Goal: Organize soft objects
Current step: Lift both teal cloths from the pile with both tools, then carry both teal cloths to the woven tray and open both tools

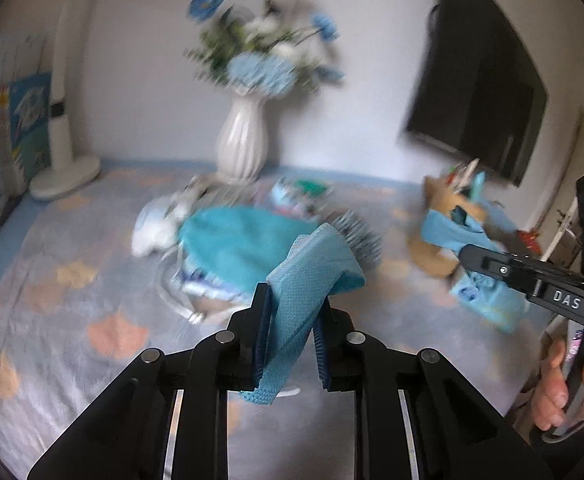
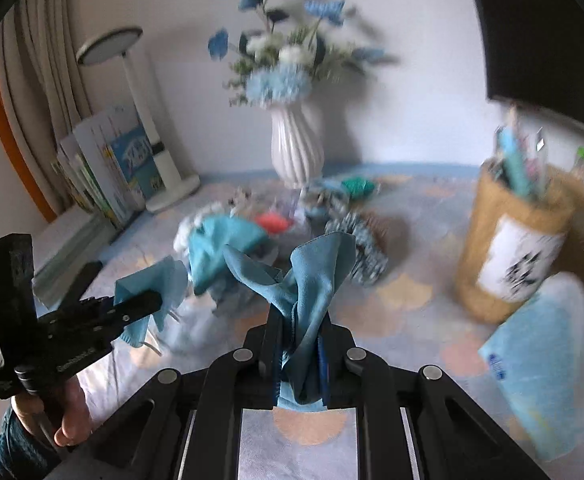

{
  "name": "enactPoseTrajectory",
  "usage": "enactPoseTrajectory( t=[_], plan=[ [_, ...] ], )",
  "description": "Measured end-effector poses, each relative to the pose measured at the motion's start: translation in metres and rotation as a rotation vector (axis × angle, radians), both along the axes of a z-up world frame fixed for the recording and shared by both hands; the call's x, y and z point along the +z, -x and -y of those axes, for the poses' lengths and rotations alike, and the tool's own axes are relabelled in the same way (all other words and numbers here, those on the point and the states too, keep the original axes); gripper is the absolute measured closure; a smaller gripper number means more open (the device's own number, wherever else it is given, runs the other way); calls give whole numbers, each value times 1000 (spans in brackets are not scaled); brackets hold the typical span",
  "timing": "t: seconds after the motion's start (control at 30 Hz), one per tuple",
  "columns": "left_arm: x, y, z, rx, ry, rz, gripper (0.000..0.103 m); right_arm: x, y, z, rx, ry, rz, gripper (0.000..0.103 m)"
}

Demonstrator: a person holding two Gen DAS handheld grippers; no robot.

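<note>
Black claws [image 1: 292, 312], blue pads, "DAS" label; teal knit sleeve [image 2: 11, 440].

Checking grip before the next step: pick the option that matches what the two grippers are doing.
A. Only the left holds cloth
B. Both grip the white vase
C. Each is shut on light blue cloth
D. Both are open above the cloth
C: the left gripper pinches a light blue cloth, and the right gripper is shut on blue cloth too.
</note>
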State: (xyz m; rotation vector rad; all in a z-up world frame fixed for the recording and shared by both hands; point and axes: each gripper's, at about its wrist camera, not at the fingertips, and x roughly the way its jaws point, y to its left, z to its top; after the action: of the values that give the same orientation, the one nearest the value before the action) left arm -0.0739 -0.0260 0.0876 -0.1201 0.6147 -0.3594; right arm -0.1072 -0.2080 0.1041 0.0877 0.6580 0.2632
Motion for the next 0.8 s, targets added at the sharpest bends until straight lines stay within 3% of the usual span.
enactPoseTrajectory(
  t=[0.27,0.4,0.5,0.63,0.8],
  plan=[
    [55,-13,49,-124,-13,95,86,49,27,35,-56,-29,127,90],
    [88,-39,97,-207,-62,149,86,74,35,72,-142,-18,181,90],
    [113,-66,136,-282,-44,154,86,91,35,108,-240,-18,205,90],
    [140,-103,184,-397,75,121,86,104,23,170,-422,-43,182,90],
    [150,-130,250,-491,101,78,86,94,-3,248,-620,-133,78,90]
  ],
)
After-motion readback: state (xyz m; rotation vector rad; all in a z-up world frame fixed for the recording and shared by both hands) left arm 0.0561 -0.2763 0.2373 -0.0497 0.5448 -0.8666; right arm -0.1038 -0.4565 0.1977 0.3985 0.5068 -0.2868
